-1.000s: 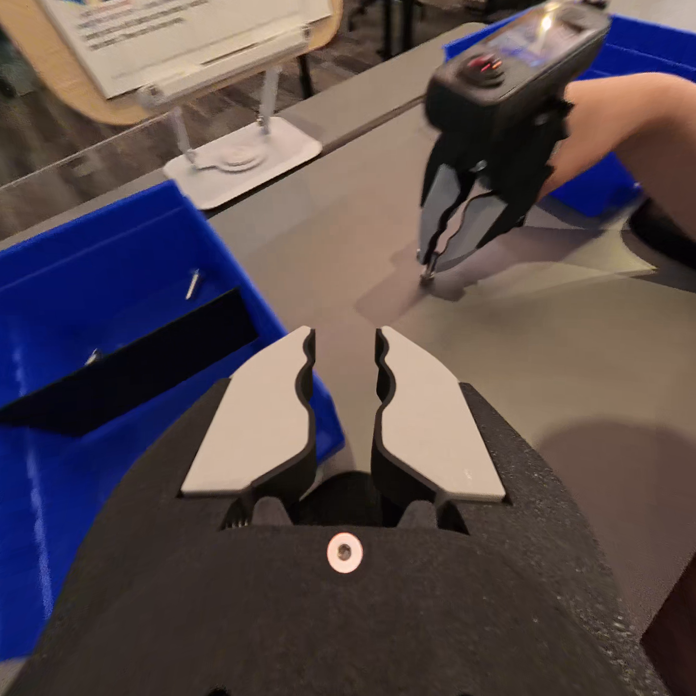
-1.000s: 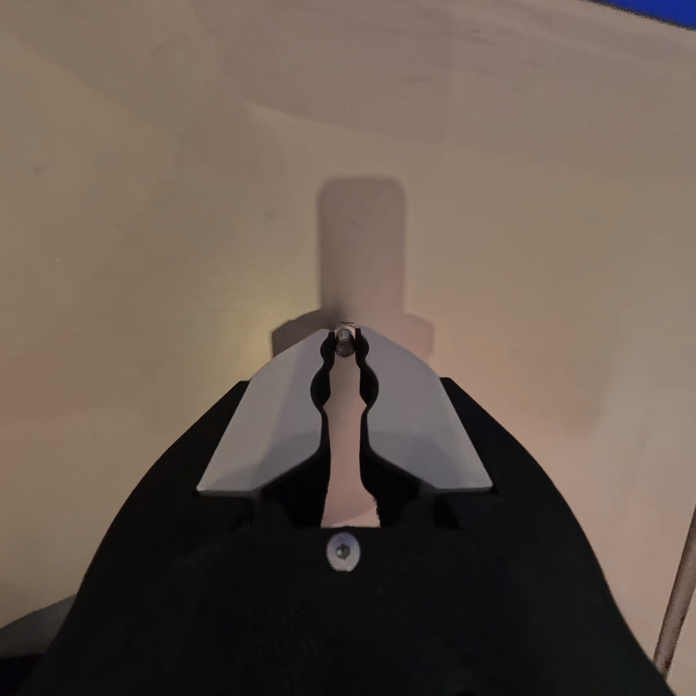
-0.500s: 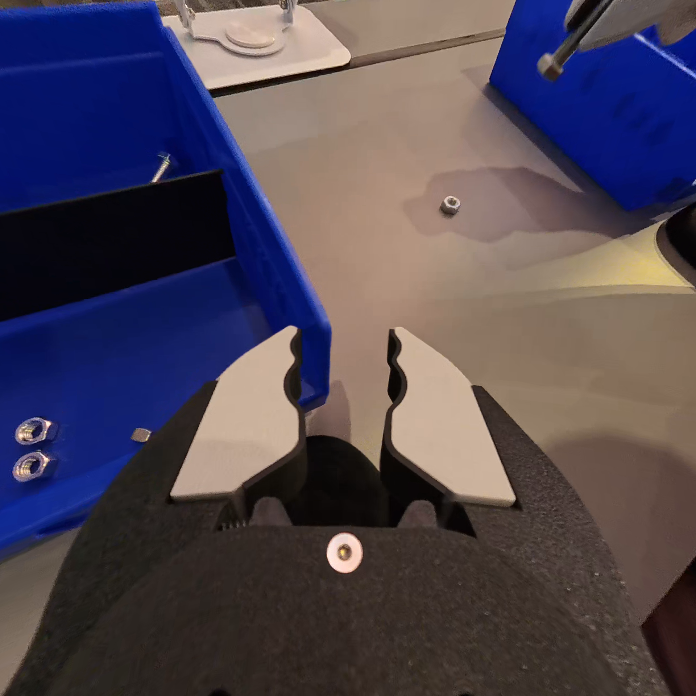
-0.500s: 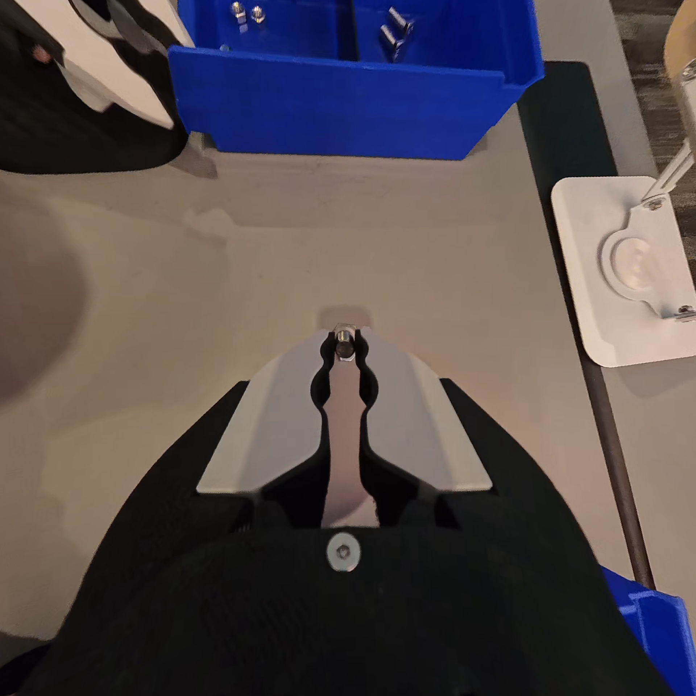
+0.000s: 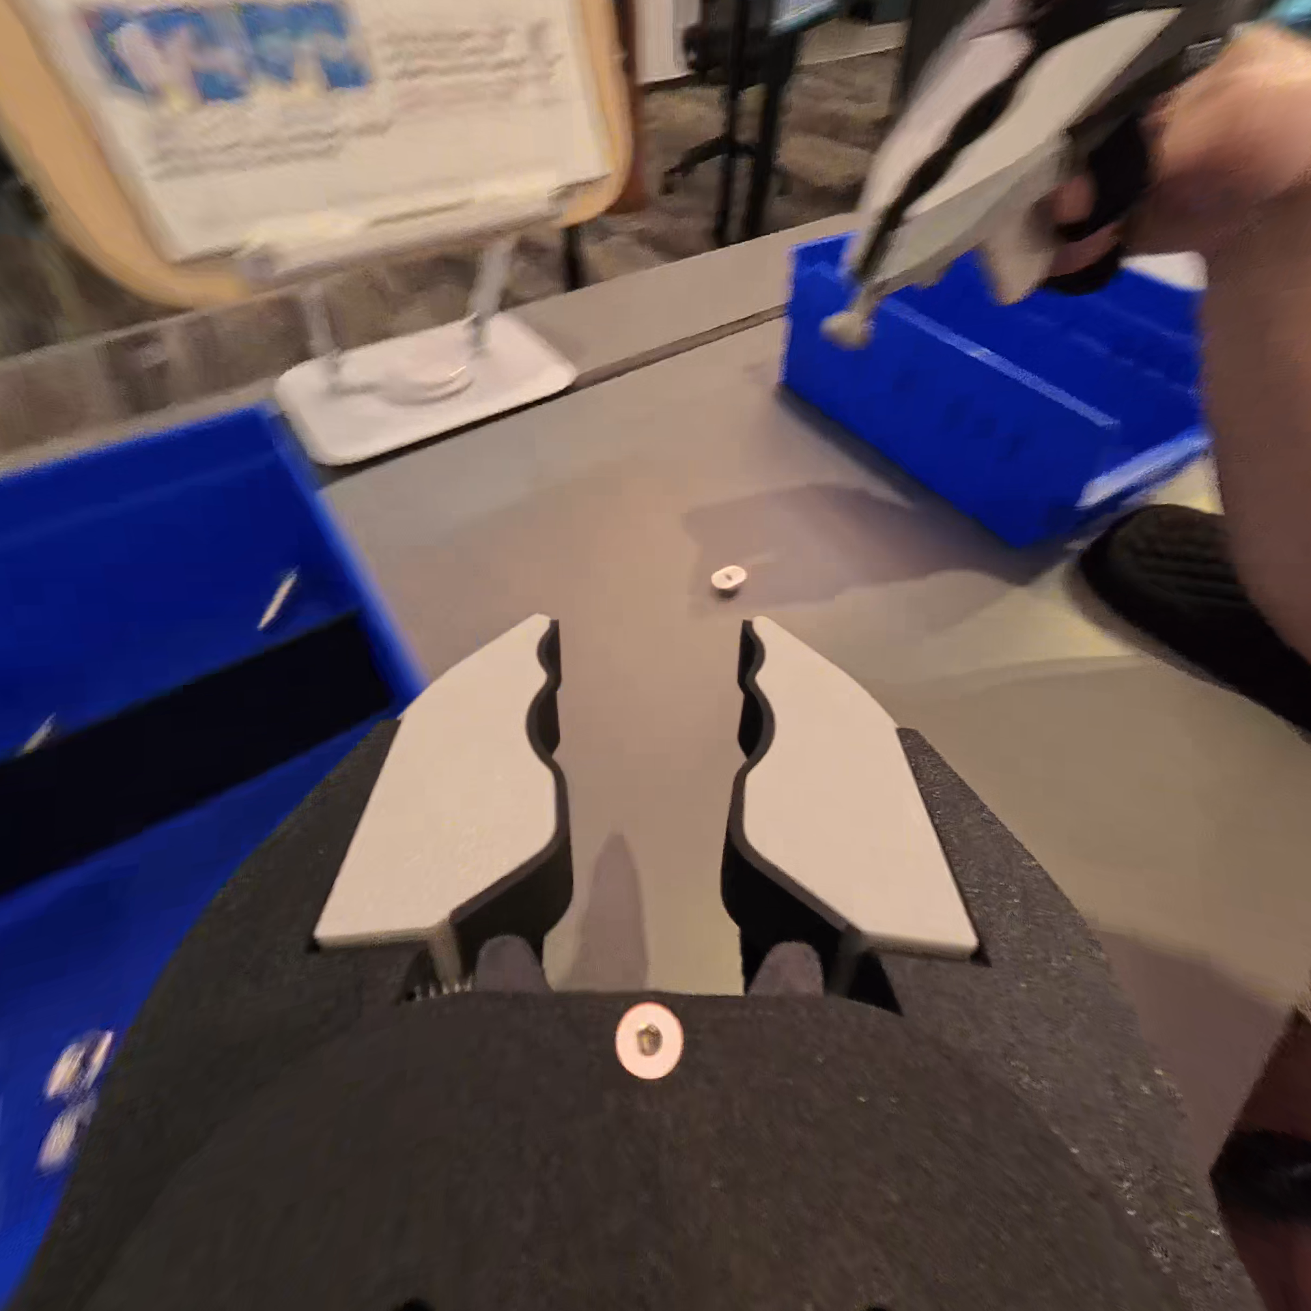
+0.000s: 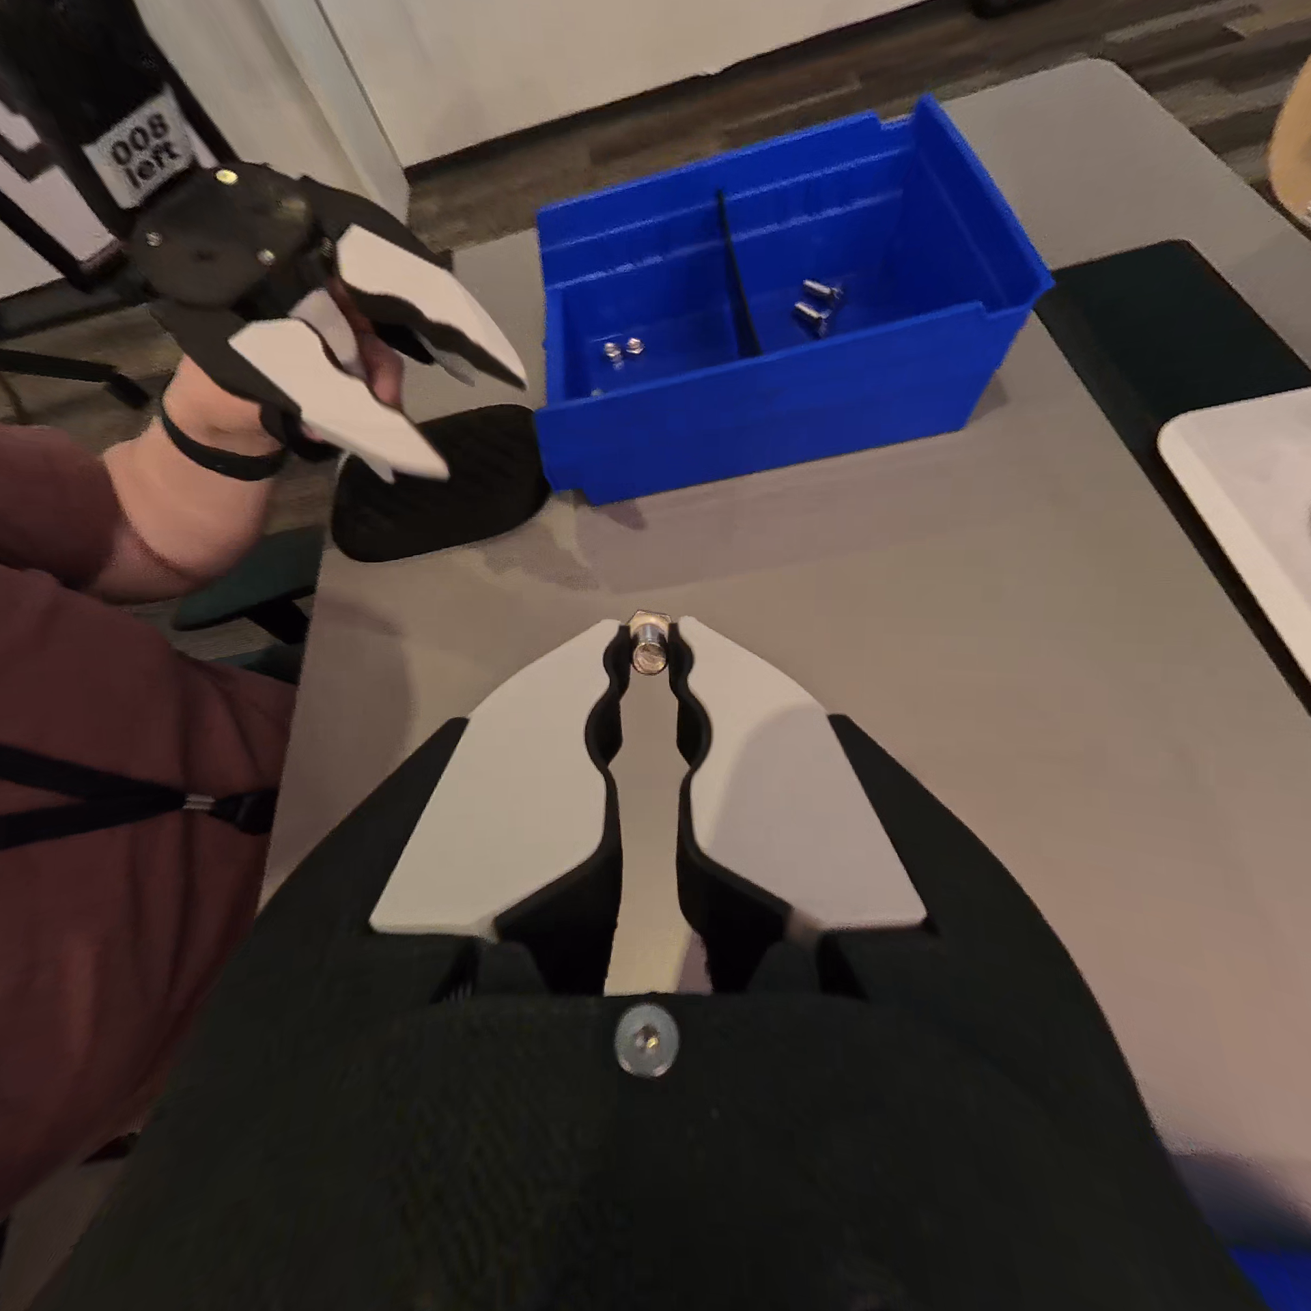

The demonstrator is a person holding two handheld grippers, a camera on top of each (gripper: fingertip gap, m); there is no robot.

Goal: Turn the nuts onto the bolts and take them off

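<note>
Left gripper (image 5: 647, 624): spread, empty — may knock the nut away when closing.
Nut (image 5: 728, 578): loose on the table (image 5: 922, 780), just ahead.
Right gripper (image 6: 647, 624): pinching the bolt (image 6: 648, 649) by its tip — could slip.
Blue bin (image 6: 780, 426): beyond, spare nuts and bolts.

Shiny metal bolt (image 6: 648, 651); glossy blue plastic bin (image 6: 745, 433).

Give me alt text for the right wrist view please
The right gripper holds a small bolt in its jaws above a grey table. Beyond sit a blue bin and the open left gripper.
</note>
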